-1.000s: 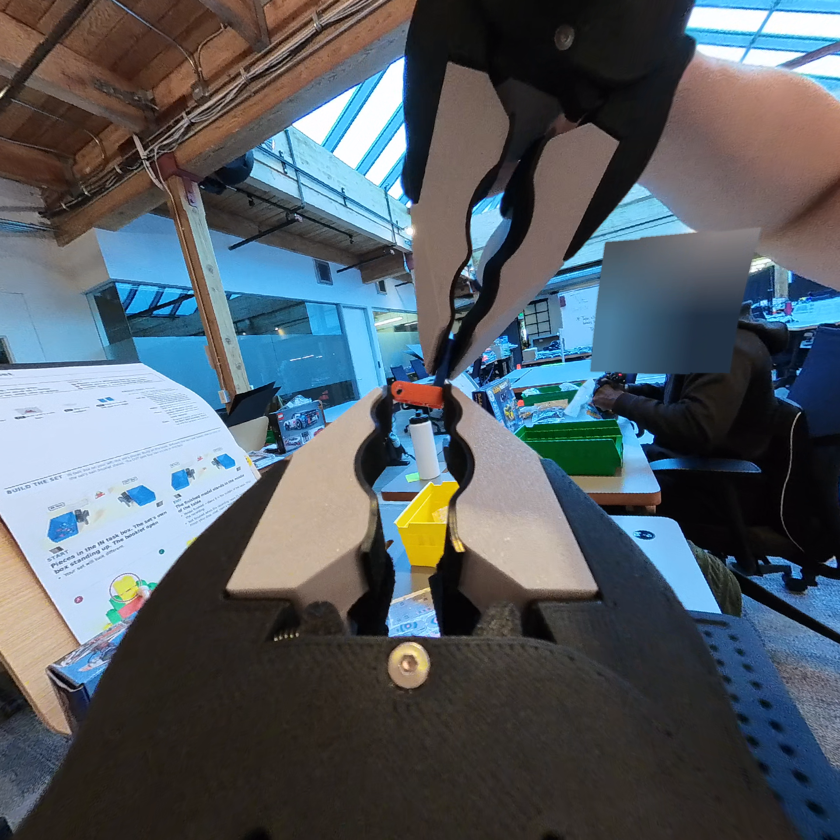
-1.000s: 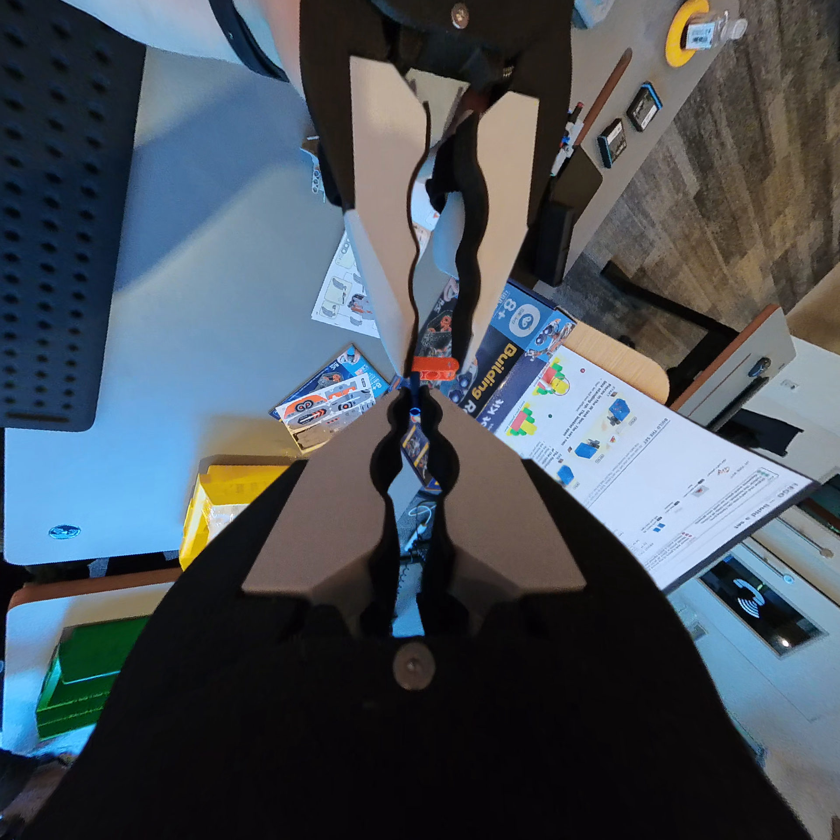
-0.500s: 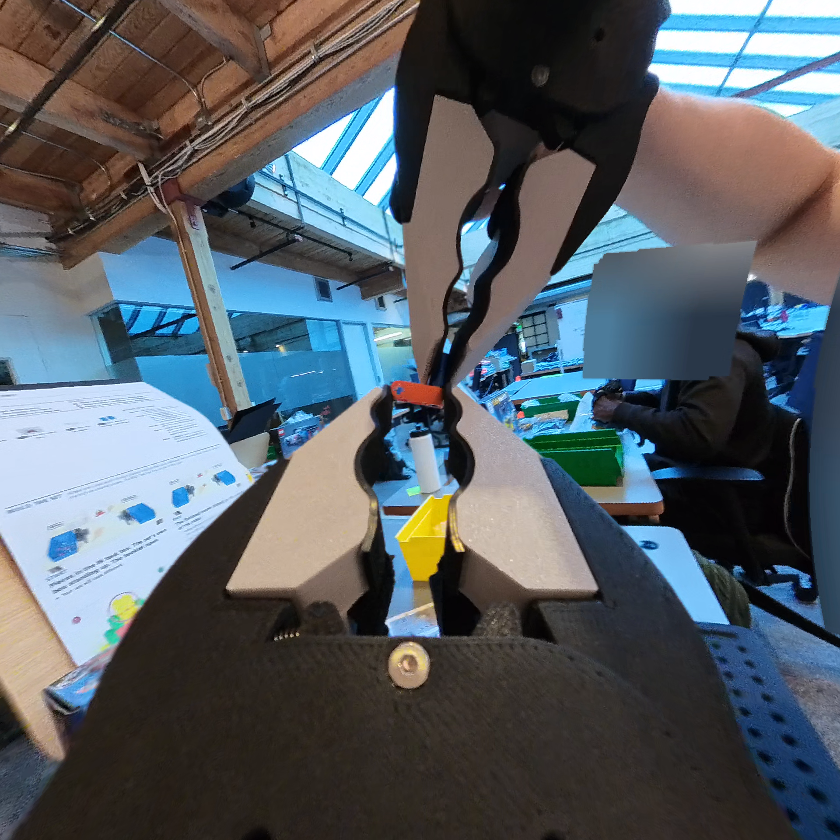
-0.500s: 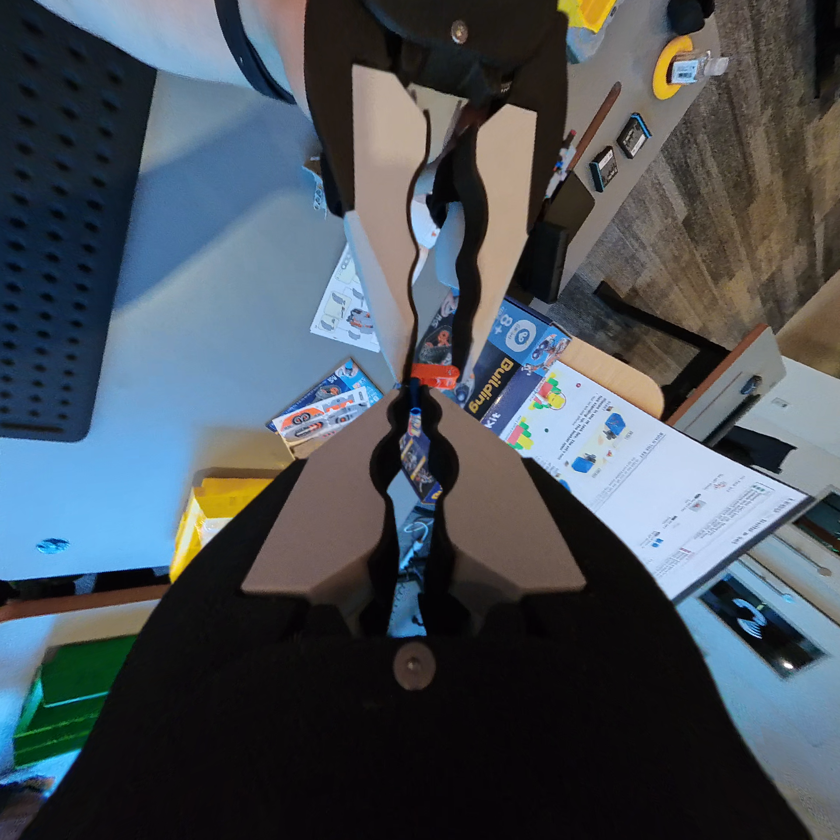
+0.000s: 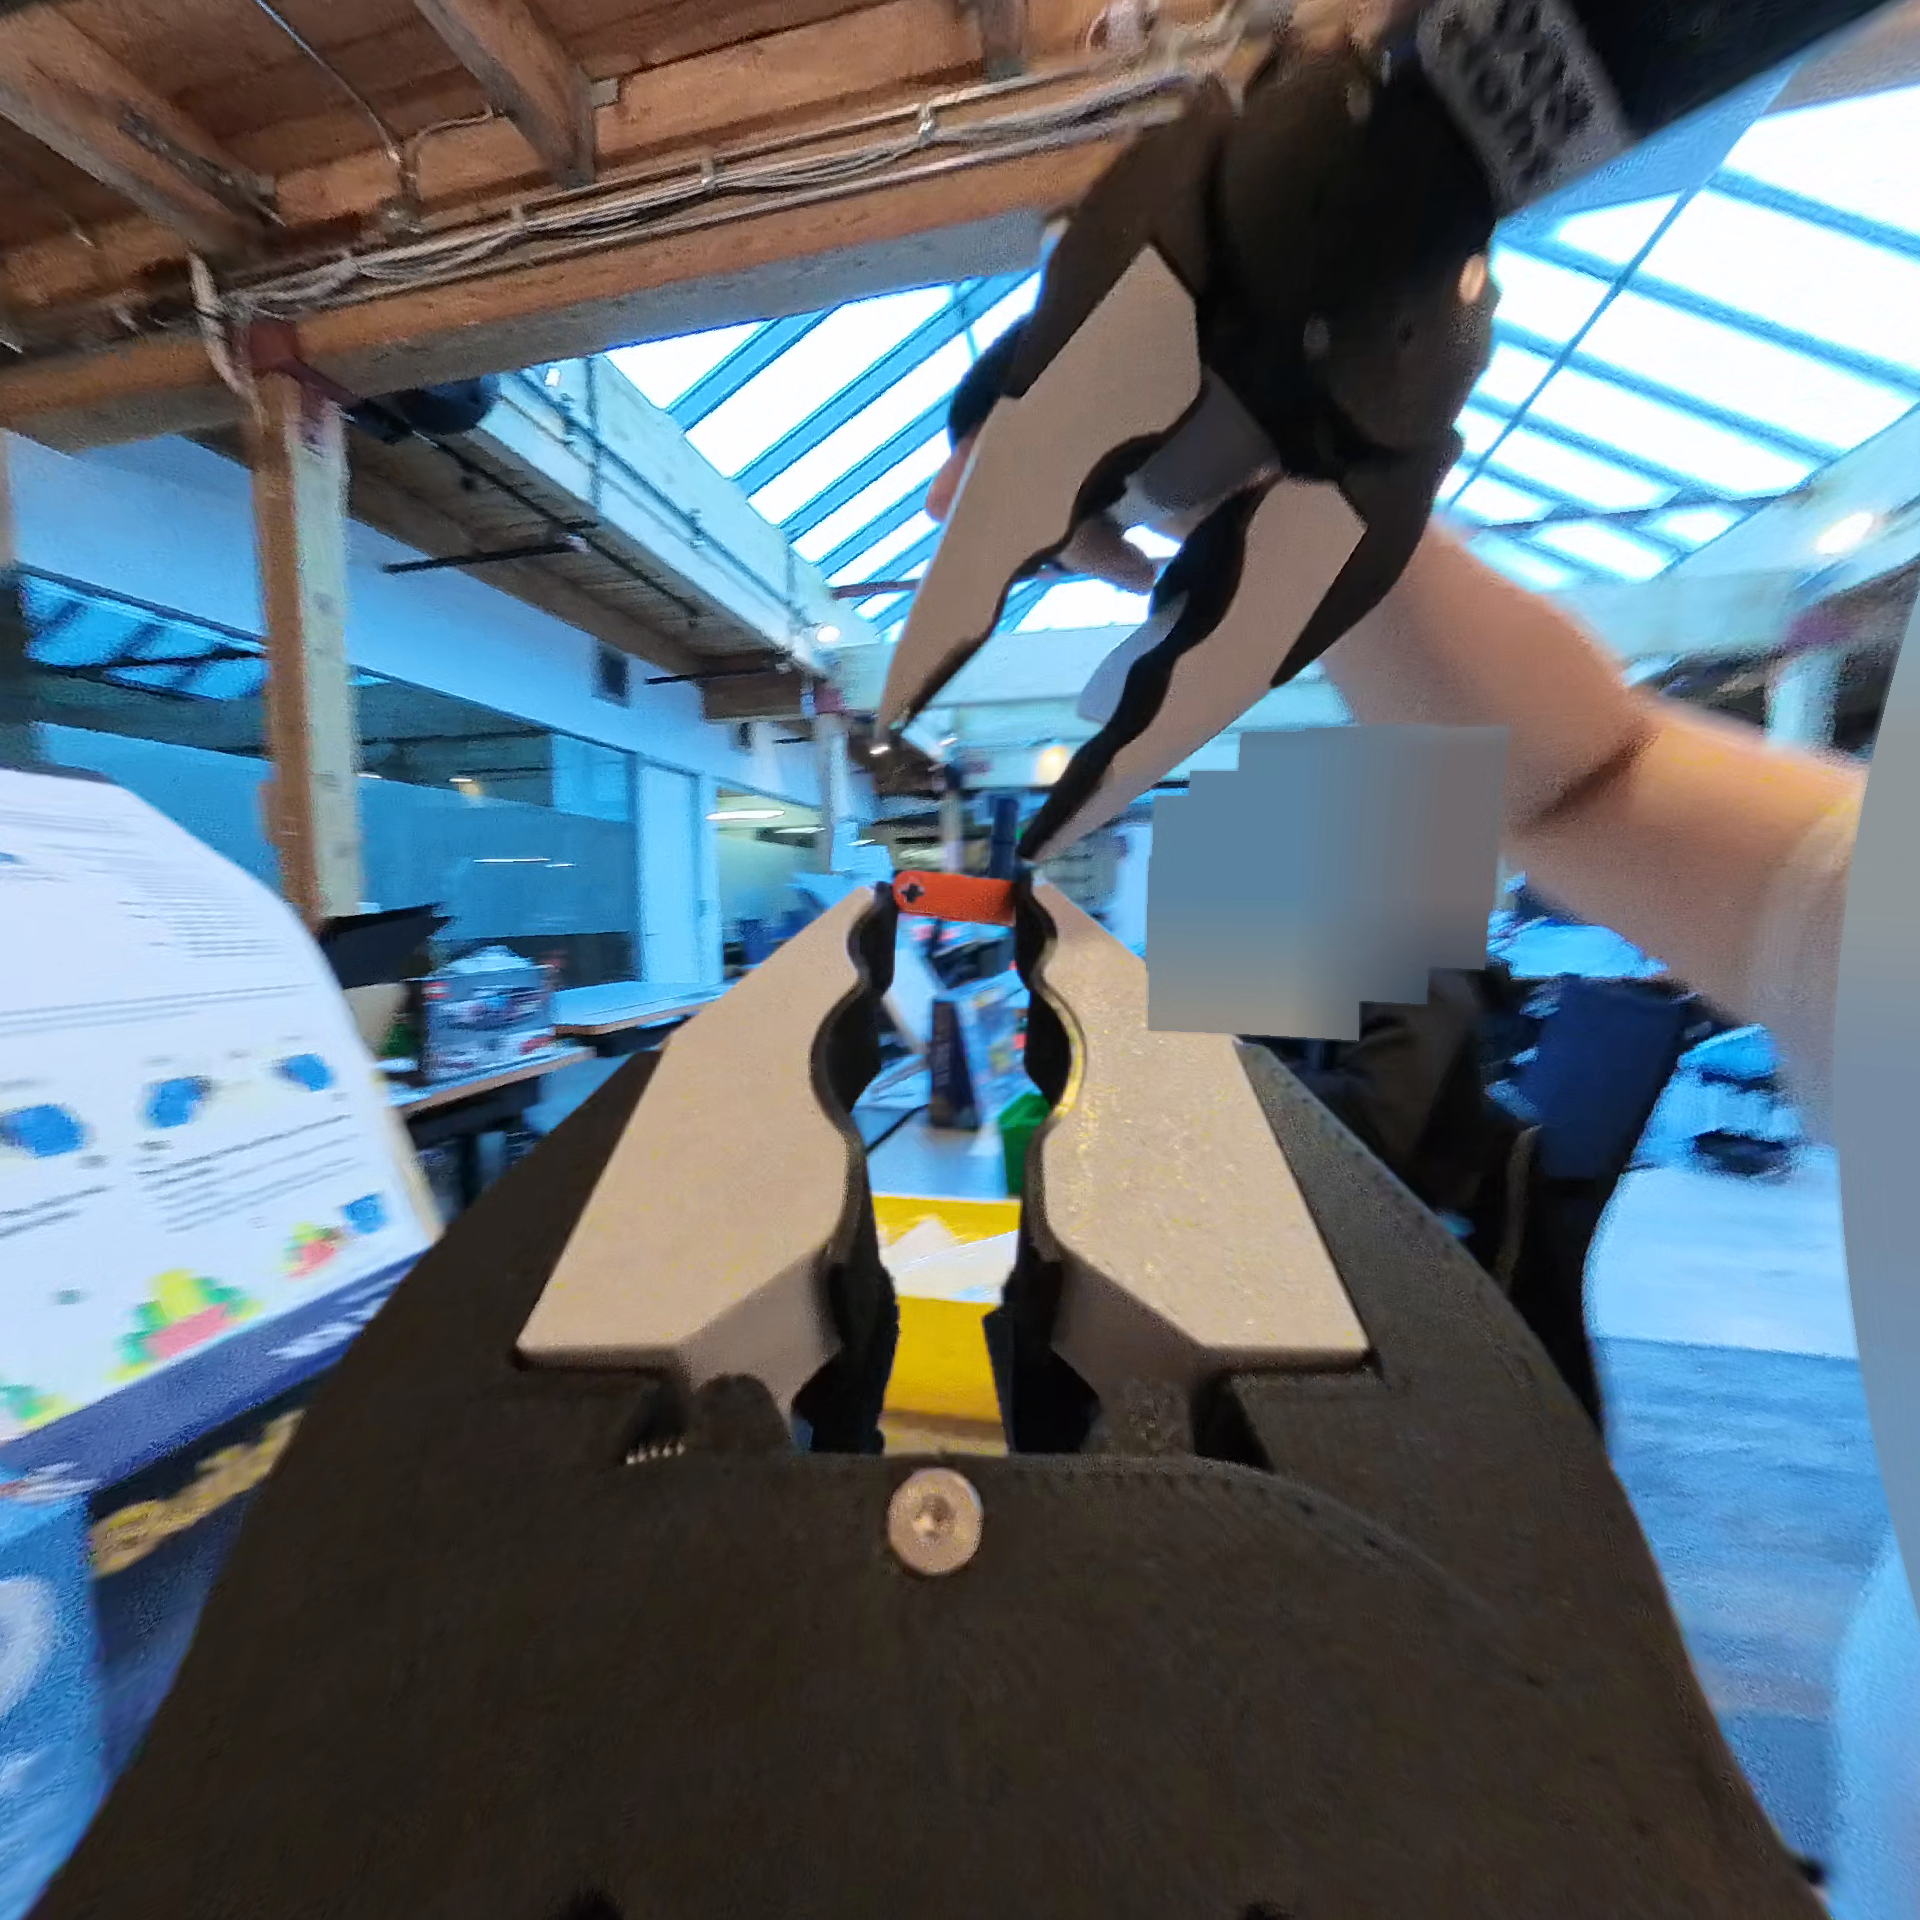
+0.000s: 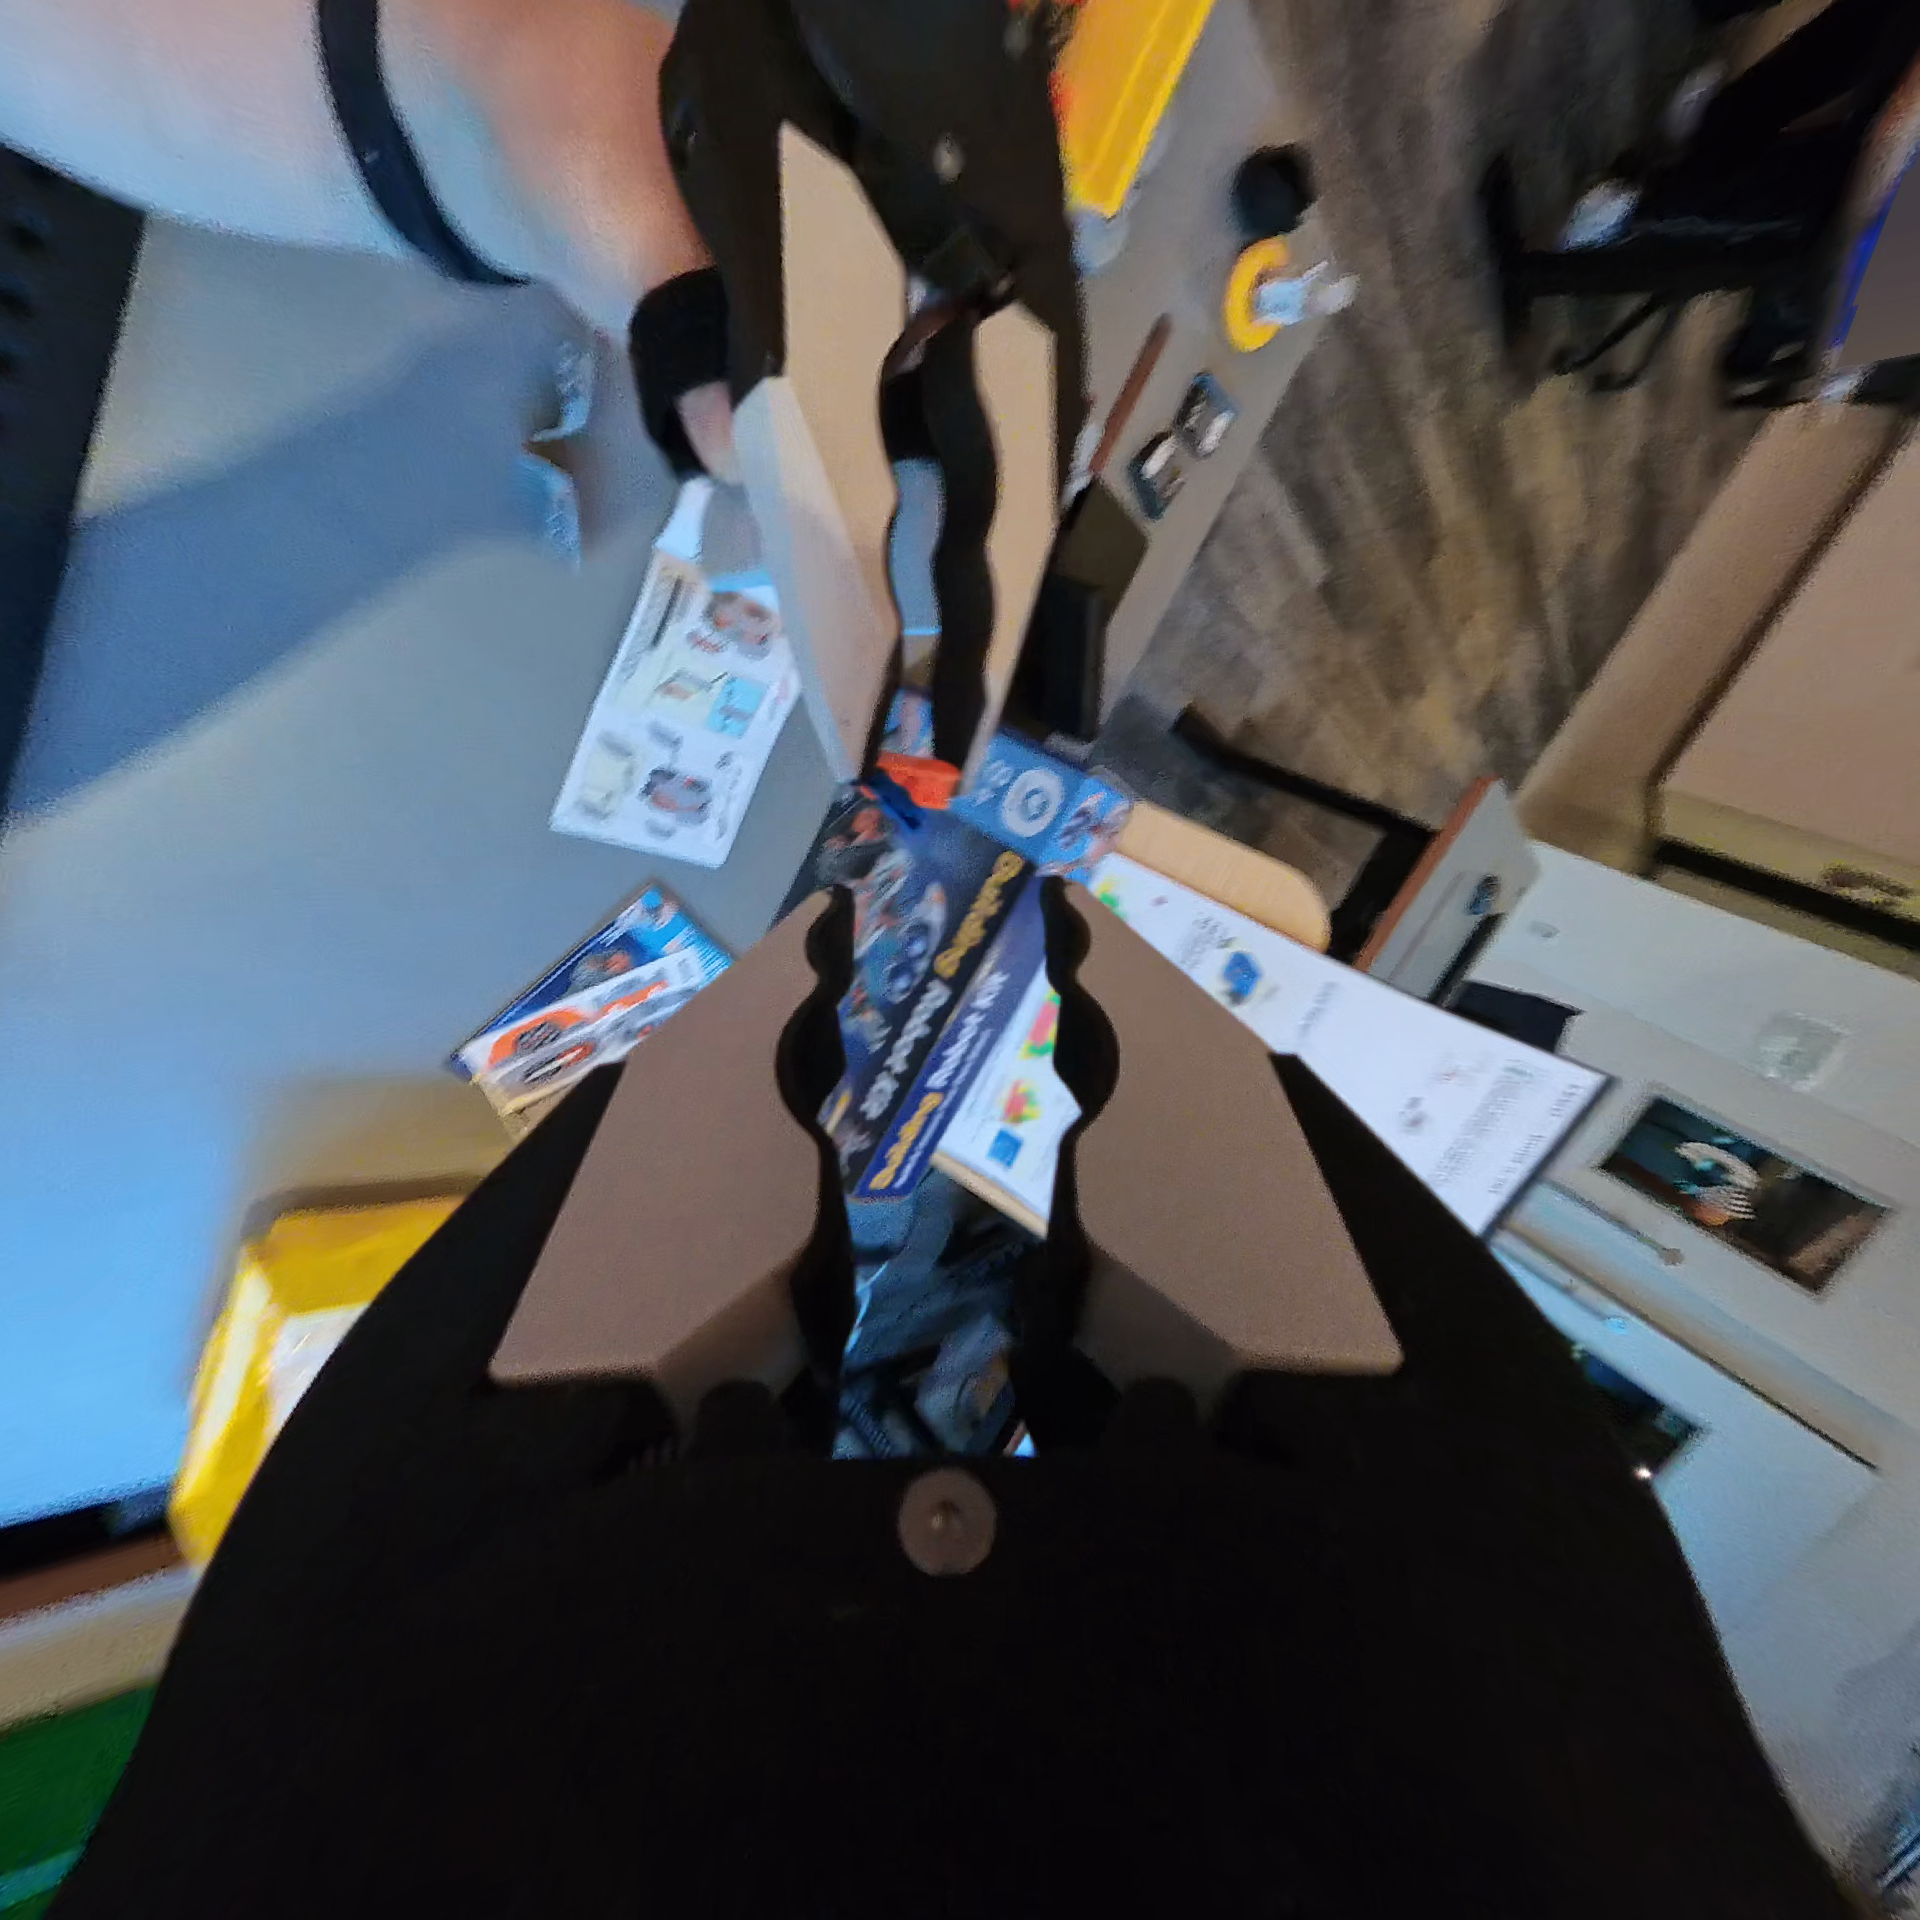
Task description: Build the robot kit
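My left gripper point(image 5: 954, 896) is shut on a small orange brick piece point(image 5: 966, 900), held by its ends between the fingertips, up in the air. A dark blue pin point(image 5: 1001, 831) sticks up out of the piece. My right gripper point(image 5: 966, 781) hangs just above it, open, one fingertip close to the pin. In the right wrist view my right gripper point(image 6: 940, 899) is open and empty. Beyond it the left gripper point(image 6: 912, 774) holds the orange piece point(image 6: 920, 784), with the blue pin point(image 6: 891, 808) pointing back at me.
Below are a grey table point(image 6: 260, 779) with booklets point(image 6: 675, 717), a dark blue kit box point(image 6: 935, 997), a yellow bin point(image 6: 301, 1340) and a propped instruction sheet point(image 5: 156, 1091). A seated person in a dark jacket point(image 5: 1455, 1091) is to the right. The grippers are tip to tip, or close to it.
My right gripper was shut on the blue pin at the orange piece. It has opened, let go of the pin and drawn back. The pin stays in the piece.
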`<control>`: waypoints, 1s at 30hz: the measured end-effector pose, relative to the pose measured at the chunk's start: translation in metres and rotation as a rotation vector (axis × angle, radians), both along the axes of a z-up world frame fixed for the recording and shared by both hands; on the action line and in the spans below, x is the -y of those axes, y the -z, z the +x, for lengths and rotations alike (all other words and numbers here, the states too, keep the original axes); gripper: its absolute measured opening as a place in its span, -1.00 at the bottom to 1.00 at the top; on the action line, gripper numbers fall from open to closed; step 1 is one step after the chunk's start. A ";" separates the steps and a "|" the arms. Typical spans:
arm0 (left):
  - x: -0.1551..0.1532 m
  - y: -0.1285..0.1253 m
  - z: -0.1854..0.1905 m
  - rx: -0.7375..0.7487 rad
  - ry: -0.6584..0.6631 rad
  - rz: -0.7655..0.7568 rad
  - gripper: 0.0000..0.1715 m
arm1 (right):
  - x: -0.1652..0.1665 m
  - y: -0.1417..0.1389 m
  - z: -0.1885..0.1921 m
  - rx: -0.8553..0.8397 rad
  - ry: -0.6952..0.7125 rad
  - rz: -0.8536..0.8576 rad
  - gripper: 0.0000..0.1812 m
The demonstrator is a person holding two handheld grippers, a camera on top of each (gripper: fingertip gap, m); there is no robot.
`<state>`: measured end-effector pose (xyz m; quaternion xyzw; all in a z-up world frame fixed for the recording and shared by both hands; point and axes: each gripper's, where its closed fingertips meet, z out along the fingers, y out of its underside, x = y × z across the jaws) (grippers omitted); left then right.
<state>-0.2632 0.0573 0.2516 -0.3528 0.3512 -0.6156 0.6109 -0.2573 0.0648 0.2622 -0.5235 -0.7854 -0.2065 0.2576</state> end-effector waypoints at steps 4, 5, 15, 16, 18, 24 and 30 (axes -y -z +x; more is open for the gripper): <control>0.008 -0.005 -0.006 0.090 0.306 -0.146 -0.76 | 0.003 -0.015 -0.005 -0.215 -0.149 0.205 -0.37; 0.009 -0.006 -0.006 0.106 0.373 -0.180 -0.77 | 0.009 -0.012 -0.004 -0.264 -0.189 0.242 -0.35; 0.012 -0.003 0.009 0.108 0.591 -0.320 -0.76 | 0.016 0.010 -0.005 -0.592 -0.337 0.536 -0.47; 0.013 -0.002 0.011 0.104 0.593 -0.320 -0.76 | 0.014 0.011 -0.005 -0.586 -0.340 0.550 -0.51; 0.014 -0.001 0.014 0.092 0.586 -0.319 -0.76 | 0.012 0.010 -0.004 -0.582 -0.343 0.581 -0.55; 0.013 0.001 0.019 0.077 0.593 -0.330 -0.76 | 0.012 0.011 -0.001 -0.576 -0.345 0.606 -0.74; 0.014 0.004 0.026 0.057 0.601 -0.341 -0.76 | 0.013 0.012 0.005 -0.586 -0.331 0.633 -0.74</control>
